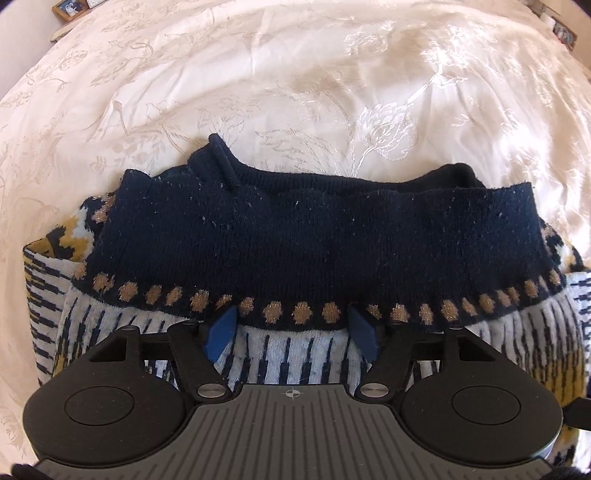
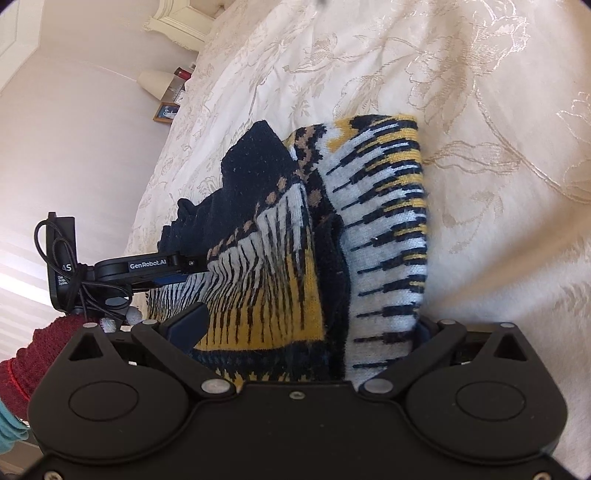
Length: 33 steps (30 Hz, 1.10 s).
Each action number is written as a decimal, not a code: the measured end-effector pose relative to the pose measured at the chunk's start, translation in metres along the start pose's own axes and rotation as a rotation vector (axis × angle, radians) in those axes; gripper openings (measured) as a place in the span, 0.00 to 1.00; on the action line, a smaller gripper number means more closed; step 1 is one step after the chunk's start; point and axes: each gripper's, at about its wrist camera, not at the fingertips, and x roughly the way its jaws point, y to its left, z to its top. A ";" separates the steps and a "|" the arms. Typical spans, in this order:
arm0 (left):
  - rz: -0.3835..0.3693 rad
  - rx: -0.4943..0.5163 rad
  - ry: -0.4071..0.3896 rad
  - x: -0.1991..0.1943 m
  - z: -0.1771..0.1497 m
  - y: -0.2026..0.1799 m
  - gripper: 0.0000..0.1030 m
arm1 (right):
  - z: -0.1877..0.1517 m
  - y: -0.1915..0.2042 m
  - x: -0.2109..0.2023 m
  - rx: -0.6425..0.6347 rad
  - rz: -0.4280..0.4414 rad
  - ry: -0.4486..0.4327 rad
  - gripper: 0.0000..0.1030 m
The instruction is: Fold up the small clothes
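A knitted sweater [image 1: 317, 236] lies folded on the bed; it is navy with a row of tan dots, white-and-navy stripes and yellow patches. My left gripper [image 1: 291, 325] is open. Its blue fingertips [image 1: 221, 332] are spread wide and tucked just under the navy fold's dotted edge. In the right wrist view the sweater [image 2: 388, 229] is bunched in thick layers. My right gripper [image 2: 306, 325] is also open, with the bundle between its spread fingers. Only its left finger [image 2: 188, 325] shows; fabric hides the other. The left gripper [image 2: 184, 271] reaches into the sweater from the left.
A cream floral bedspread [image 1: 295, 74] fills the surface around the sweater. Picture frames [image 1: 70, 7] sit past its far left corner. A lamp [image 2: 155, 83] and a small frame [image 2: 166, 112] stand by the wall. A person's dark red sleeve [image 2: 26, 354] is at lower left.
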 end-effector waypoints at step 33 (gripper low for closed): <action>-0.117 -0.186 -0.020 -0.127 -0.154 0.168 0.63 | 0.008 0.197 0.026 -0.198 -0.261 -0.050 0.35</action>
